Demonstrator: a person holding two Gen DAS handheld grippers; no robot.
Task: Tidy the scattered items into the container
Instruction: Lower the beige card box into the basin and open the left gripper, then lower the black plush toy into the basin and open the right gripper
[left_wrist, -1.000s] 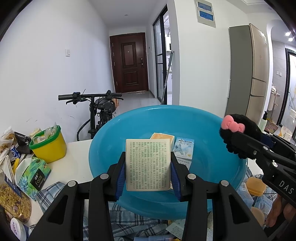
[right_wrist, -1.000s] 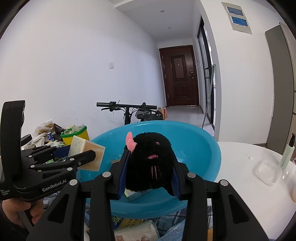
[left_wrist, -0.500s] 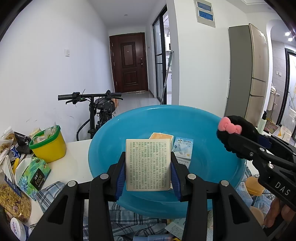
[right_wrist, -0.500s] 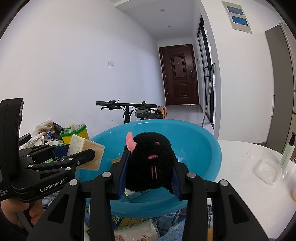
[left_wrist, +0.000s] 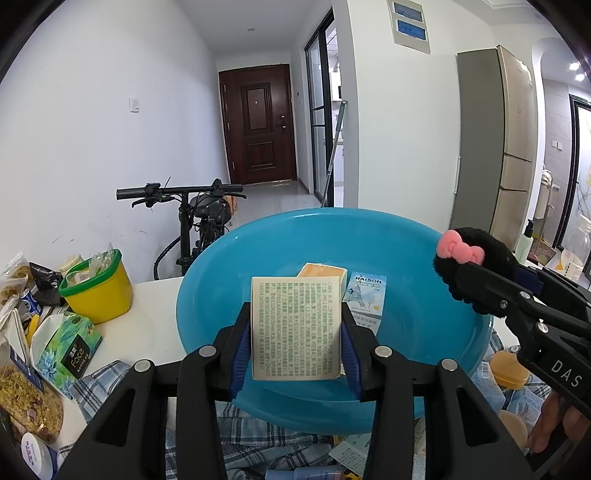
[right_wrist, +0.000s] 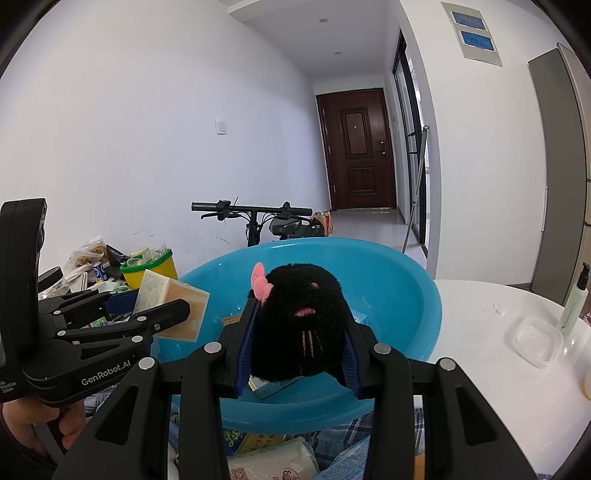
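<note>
Little is changed from a second ago: both tools are kept in place above the blue basin (left_wrist: 424, 254). A cream printed box (left_wrist: 295, 328) is still clamped by the left tool (left_wrist: 295, 345), held upright over the basin's near rim, its long axis vertical and its printed face turned to the camera. A black plush toy (right_wrist: 299, 325) with a pink bow is squeezed in the right tool (right_wrist: 299, 349) over the near rim. A light blue box (left_wrist: 364, 301) is lying inside the basin on the white desk (right_wrist: 480, 332).

Both the left gripper (left_wrist: 295, 347) and right gripper (right_wrist: 297, 347) point slightly downward, fingers clamped on loads.
</note>
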